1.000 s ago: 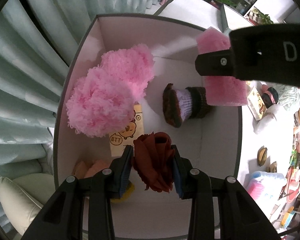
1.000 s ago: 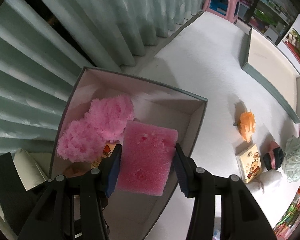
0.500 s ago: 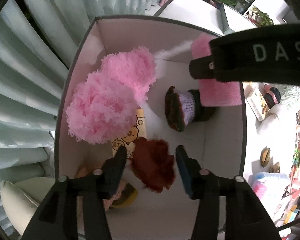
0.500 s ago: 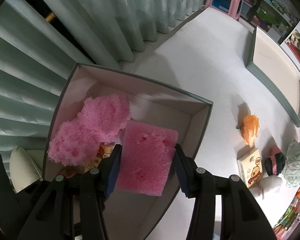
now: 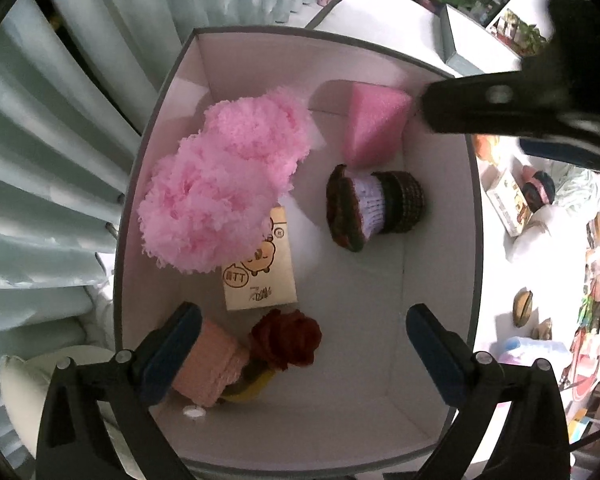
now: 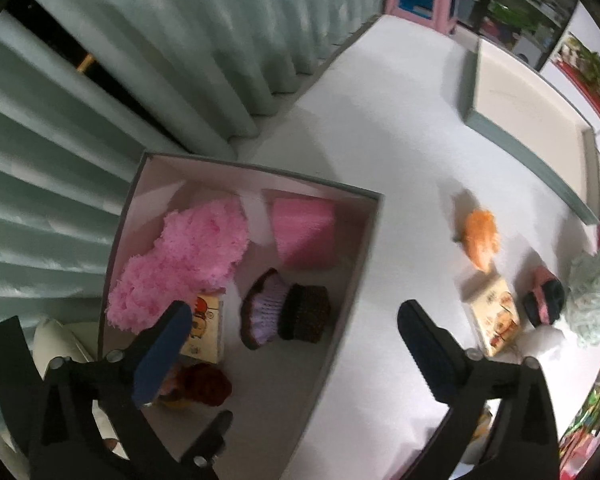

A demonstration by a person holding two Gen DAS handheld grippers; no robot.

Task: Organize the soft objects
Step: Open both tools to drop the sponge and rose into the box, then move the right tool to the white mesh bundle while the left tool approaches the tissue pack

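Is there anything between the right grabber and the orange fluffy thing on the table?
Nothing visible. The right gripper is open, and only bare white table lies between it and the orange fluffy thing.

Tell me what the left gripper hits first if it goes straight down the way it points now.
Most likely the bare white floor of the box. The left gripper is open and points down into it, with the red fabric rose just left of centre between the fingers, so the rose might be brushed; depth is unclear.
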